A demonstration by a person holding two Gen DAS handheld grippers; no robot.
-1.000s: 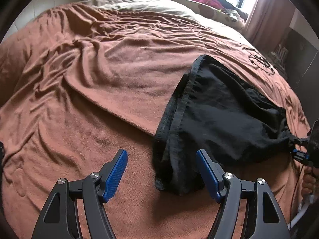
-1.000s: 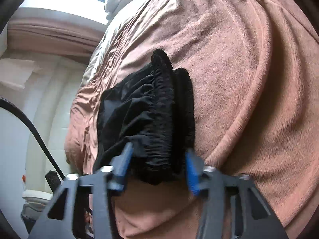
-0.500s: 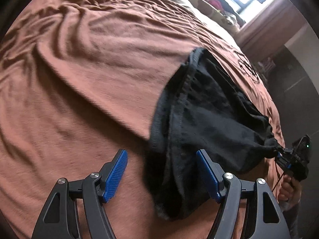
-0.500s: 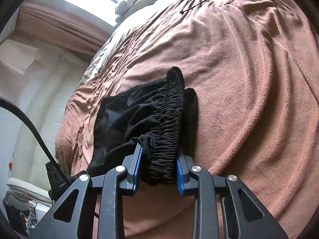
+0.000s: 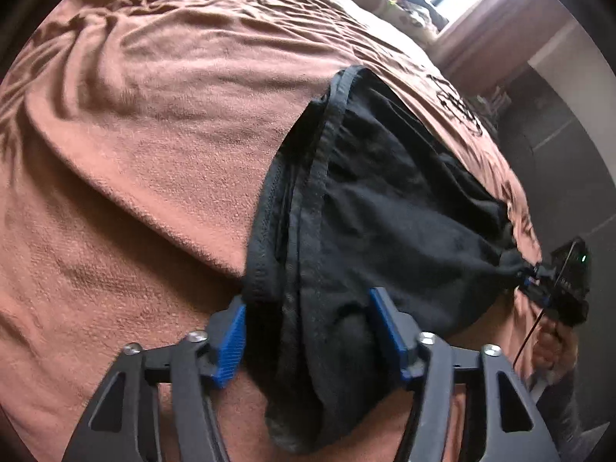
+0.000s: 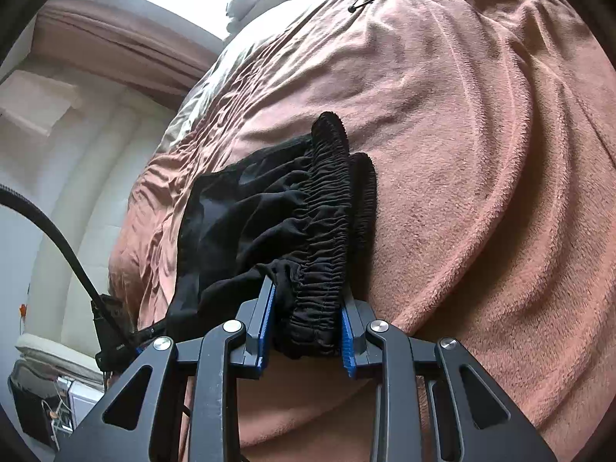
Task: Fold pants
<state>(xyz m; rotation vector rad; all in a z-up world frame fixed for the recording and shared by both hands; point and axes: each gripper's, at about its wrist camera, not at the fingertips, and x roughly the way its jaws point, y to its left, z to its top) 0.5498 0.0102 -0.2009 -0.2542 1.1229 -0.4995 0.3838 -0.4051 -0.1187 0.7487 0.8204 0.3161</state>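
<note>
Left wrist view looks down on a bed covered by a rumpled rust-brown blanket [image 5: 161, 161]. Black pants [image 5: 385, 208], already doubled over, lie across the right half of the blanket, with their stitched hems toward the lower middle of the picture and the rest stretching away to the right edge. The left hand-held gripper [image 5: 308, 331] has its blue pads on either side of the bunched hem end; its jaws have just been closing, the cloth fills the gap between them, and both pads appear to touch the fabric. At the far right, the right hand-held gripper [image 5: 539, 281] pinches the other end of the pants, gathered to a point, and a hand [image 5: 554, 342] shows below it. A window and curtain sit at the top right.

Right wrist view shows the same pants [image 6: 269, 215] from the waist end. The gathered elastic waistband [image 6: 331, 208] runs up from the jaws in two stacked layers, lying on the brown blanket [image 6: 481, 154]. The right hand-held gripper [image 6: 304, 335] stands narrow, its blue pads pressed on the waistband's lower end. At the lower left the left hand-held gripper [image 6: 127, 331] is partly seen at the far end of the pants, with a black cable [image 6: 57, 238] arcing down to it.
</note>
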